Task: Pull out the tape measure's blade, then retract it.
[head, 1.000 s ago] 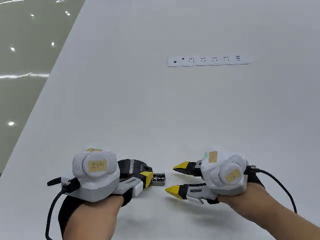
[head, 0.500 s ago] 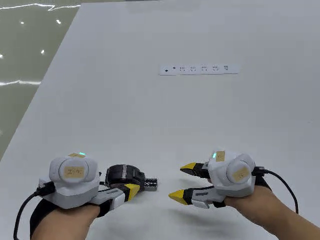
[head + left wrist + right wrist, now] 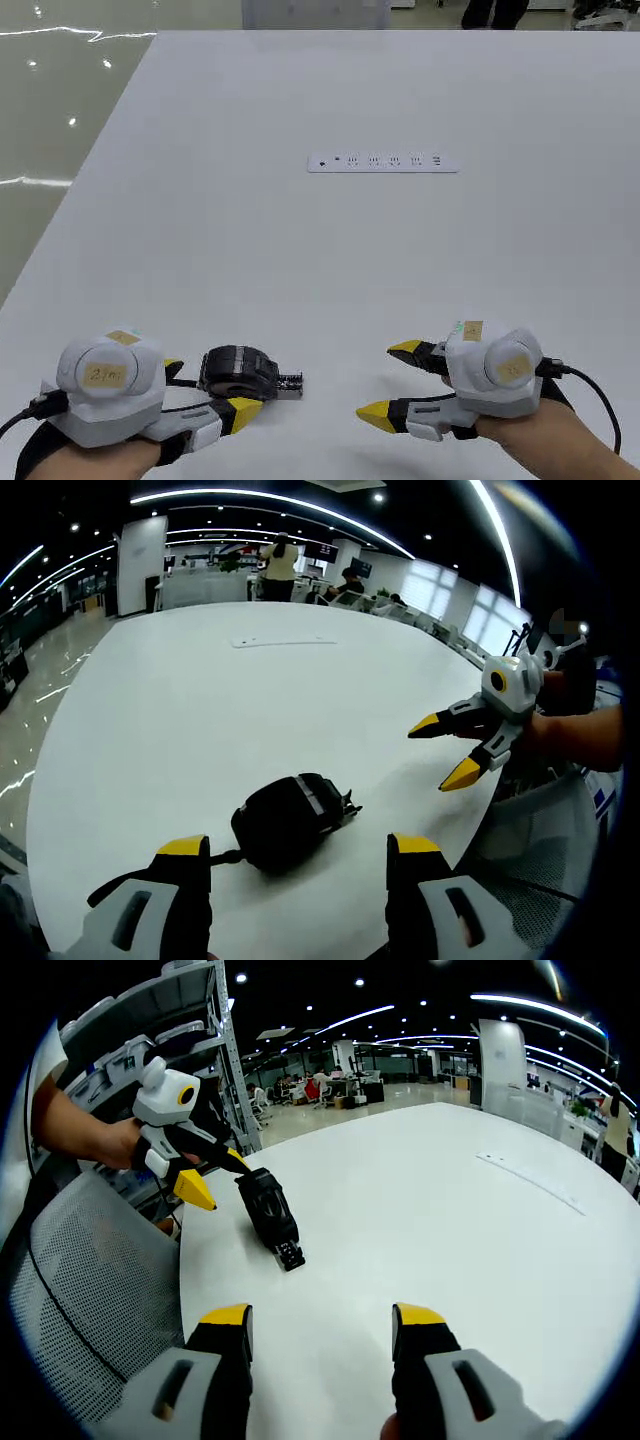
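- Table: white, broad, bare but for the items below.
- Power strip: white, well apart from the work, at the far side.
- Right gripper: jaws spread, holding nothing, near the tape measure's blade end.
- Left gripper: jaws spread, now drawn back from the case it was over a second ago.
- Tape measure: black, lying free on the table just ahead of the left jaws.
- Blade tip: at the case mouth; blade looks wound in, so the task appears finished.
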`<state>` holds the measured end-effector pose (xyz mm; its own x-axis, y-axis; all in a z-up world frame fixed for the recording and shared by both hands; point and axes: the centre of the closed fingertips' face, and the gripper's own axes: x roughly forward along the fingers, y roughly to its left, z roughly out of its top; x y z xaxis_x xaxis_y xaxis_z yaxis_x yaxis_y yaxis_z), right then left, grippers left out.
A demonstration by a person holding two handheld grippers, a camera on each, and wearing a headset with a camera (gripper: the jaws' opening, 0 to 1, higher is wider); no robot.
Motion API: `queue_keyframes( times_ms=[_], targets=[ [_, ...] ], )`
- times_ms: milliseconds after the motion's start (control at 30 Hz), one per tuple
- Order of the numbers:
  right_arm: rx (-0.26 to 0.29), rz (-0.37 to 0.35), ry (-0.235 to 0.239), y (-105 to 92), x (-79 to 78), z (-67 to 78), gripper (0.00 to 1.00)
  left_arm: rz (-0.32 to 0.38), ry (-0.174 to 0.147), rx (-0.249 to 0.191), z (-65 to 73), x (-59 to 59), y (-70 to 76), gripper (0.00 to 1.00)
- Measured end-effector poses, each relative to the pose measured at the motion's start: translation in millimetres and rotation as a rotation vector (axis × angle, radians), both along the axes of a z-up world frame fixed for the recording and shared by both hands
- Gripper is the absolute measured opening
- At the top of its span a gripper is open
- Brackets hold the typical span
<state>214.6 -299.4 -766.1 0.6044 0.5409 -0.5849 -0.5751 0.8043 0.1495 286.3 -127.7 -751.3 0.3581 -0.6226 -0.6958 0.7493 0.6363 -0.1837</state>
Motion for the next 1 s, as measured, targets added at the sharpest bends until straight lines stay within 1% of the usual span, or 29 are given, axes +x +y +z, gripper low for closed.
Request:
queue_keyframes(
  times_ms=[33,100,233,333,500,567,600,633,667,700,733,867,1000],
  targets=[
    [-0.002,-0.008,-0.002,-2.6,-1.1,1.4,0.57,-0.006,-0.002,-0.001,0.7,-0.4,1.5,0.69],
    [-0.006,-0.024,0.001,-7.2,-3.1,2.9,0.58,-0.022,0.003,-0.035,3.7,-2.0,0.4,0.71],
    [-0.003,-0.061,0.001,-14.1,-6.2,7.0,0.62,-0.031,-0.004,-0.046,6.7,-2.8,3.6,0.72],
    [0.004,-0.081,-0.002,-17.7,-10.4,10.5,0.65,-0.034,0.005,-0.050,5.4,-3.6,6.7,0.73],
    [0.013,-0.116,0.006,-25.0,-20.4,15.4,0.69,-0.047,0.015,-0.066,7.0,-9.3,11.5,0.76],
    [0.031,-0.148,0.001,-30.0,-22.9,20.1,0.73,-0.052,0.016,-0.065,6.2,-9.9,15.3,0.76],
    [0.029,-0.158,0.003,-32.7,-26.0,21.3,0.74,-0.046,0.010,-0.075,7.4,-8.8,17.3,0.76],
    [0.026,-0.164,0.003,-34.5,-27.6,21.6,0.75,-0.040,0.013,-0.079,7.5,-8.9,18.6,0.77],
    [0.022,-0.172,0.005,-36.6,-29.3,21.5,0.76,-0.036,0.023,-0.090,8.0,-9.2,18.8,0.77],
    [0.014,-0.175,0.006,-38.8,-32.0,21.7,0.78,-0.030,0.024,-0.097,9.0,-9.3,20.1,0.78],
    [0.011,-0.179,0.006,-40.7,-33.6,22.0,0.78,-0.027,0.019,-0.094,9.1,-8.7,21.6,0.79],
    [0.003,-0.200,0.014,-48.9,-41.3,22.7,0.82,-0.027,0.023,-0.099,10.9,-9.8,25.4,0.80],
    [0.001,-0.215,0.021,-53.6,-47.9,23.2,0.87,-0.026,0.025,-0.103,15.6,-11.9,29.3,0.80]
  ],
)
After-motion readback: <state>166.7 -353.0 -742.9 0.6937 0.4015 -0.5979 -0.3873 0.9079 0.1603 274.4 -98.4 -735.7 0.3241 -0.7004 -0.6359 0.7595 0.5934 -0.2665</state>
